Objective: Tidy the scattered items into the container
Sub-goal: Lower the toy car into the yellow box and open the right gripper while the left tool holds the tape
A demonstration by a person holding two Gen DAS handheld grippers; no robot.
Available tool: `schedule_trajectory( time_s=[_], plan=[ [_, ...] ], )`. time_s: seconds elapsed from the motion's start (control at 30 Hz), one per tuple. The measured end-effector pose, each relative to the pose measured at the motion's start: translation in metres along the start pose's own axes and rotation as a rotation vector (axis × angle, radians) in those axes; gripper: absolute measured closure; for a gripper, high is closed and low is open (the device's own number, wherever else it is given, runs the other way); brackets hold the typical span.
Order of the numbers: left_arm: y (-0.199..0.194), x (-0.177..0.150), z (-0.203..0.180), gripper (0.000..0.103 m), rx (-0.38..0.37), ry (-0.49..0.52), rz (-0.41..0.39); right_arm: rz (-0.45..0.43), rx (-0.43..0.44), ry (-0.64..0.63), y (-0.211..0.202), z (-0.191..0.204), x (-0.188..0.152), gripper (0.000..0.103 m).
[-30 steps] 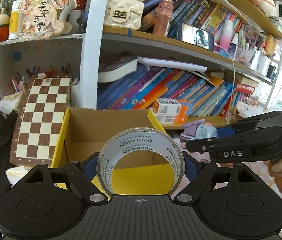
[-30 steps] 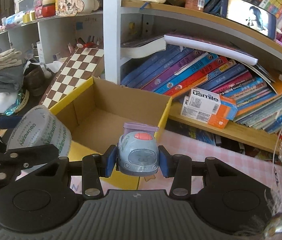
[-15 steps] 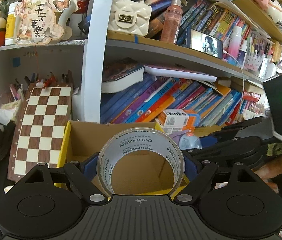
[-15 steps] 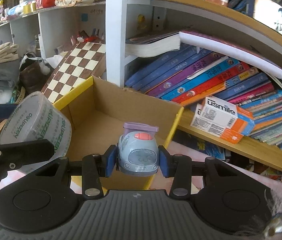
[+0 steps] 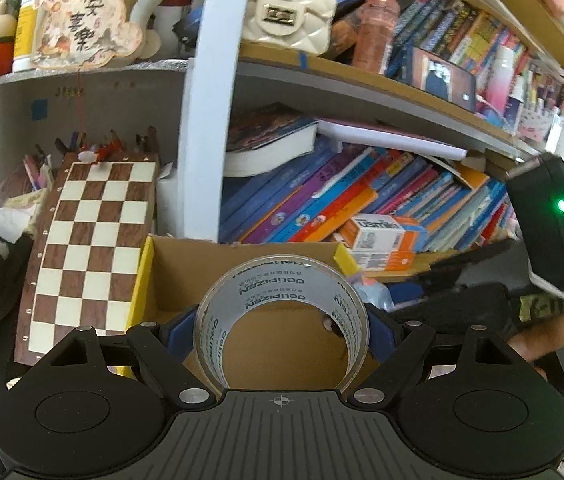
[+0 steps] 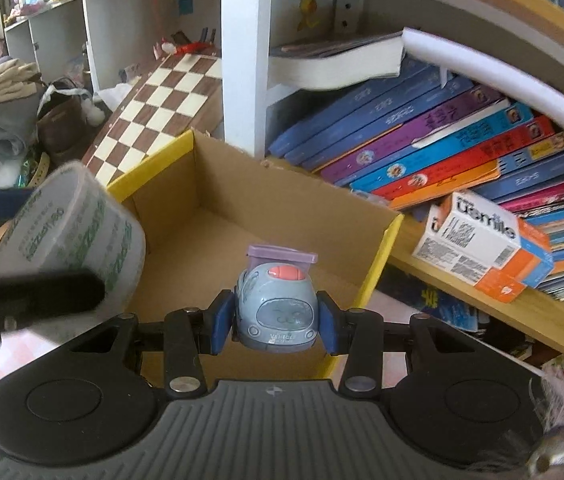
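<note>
tape roll (image 5: 282, 316), clear with green lettering, sits clamped between the blue pads of the left gripper (image 5: 282, 330), standing on edge so its hollow core faces the camera; the jaws stand fairly wide because the roll fills the gap. through and behind the ring lies the open cardboard box (image 5: 242, 256) with yellow-edged flaps, brown inside, and the roll hangs over its near side. the right gripper (image 6: 275, 322) has its jaws drawn narrow and pressed on both flanks of a small grey-blue toy car (image 6: 276, 304) with a red button on top and a lilac spoiler; the car hangs over the near right part of the box, just inside the yellow right flap, above the bare cardboard floor. in the right wrist view the tape roll shows blurred at the left, above the box's left wall. in the left wrist view the right gripper's black body shows at the right edge with a green light lit, and fingers of a hand (image 5: 542, 344) wrap under it. a chessboard (image 5: 86, 252) leans against the shelf unit left of the box, slanted books (image 6: 442, 148) fill the shelf behind it, and a white and orange carton (image 6: 486, 244) lies on the shelf to the right.
</note>
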State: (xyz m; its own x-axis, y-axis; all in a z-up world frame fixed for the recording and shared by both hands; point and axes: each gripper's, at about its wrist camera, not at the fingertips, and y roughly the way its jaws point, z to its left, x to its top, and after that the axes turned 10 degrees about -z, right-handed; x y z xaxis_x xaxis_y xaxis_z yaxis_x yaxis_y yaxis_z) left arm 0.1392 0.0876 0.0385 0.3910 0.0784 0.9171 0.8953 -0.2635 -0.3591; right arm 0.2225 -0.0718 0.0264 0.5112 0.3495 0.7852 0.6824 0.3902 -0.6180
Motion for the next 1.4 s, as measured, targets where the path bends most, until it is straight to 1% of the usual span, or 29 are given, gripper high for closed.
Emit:
schedule_trajectory(
  time_s=[0.13, 0.3, 0.7, 0.83, 1.0, 1.07, 1.1, 1.23, 1.4],
  plan=[
    [0.007, 0.003, 0.009, 0.018, 0.020, -0.011, -0.001, 0.025, 0.016, -0.002, 0.013, 0.001, -0.003, 0.062],
    [0.014, 0.004, 0.015, 0.018, 0.034, -0.019, 0.003, 0.051, 0.017, -0.011, 0.030, 0.000, -0.003, 0.062],
    [0.029, 0.002, 0.020, 0.018, 0.041, -0.029, 0.022, 0.117, 0.044, -0.065, 0.061, -0.002, -0.005, 0.062],
    [0.032, 0.001, 0.022, 0.018, 0.041, -0.030, 0.026, 0.126, 0.065, -0.078, 0.066, -0.001, -0.004, 0.062],
    [0.037, -0.001, 0.022, 0.018, 0.041, -0.033, 0.035, 0.133, 0.068, -0.123, 0.071, 0.002, -0.004, 0.062],
    [0.037, -0.002, 0.022, 0.018, 0.041, -0.034, 0.036, 0.131, 0.077, -0.125, 0.072, 0.002, -0.002, 0.067],
    [0.037, -0.002, 0.022, 0.018, 0.042, -0.034, 0.035, 0.127, 0.080, -0.127, 0.071, 0.002, -0.001, 0.068],
    [0.038, -0.002, 0.024, 0.018, 0.045, -0.035, 0.035, 0.110, 0.086, -0.156, 0.070, 0.006, 0.004, 0.069],
    [0.039, -0.001, 0.024, 0.018, 0.047, -0.033, 0.036, 0.109, 0.091, -0.149, 0.070, 0.006, 0.005, 0.069]
  ],
)
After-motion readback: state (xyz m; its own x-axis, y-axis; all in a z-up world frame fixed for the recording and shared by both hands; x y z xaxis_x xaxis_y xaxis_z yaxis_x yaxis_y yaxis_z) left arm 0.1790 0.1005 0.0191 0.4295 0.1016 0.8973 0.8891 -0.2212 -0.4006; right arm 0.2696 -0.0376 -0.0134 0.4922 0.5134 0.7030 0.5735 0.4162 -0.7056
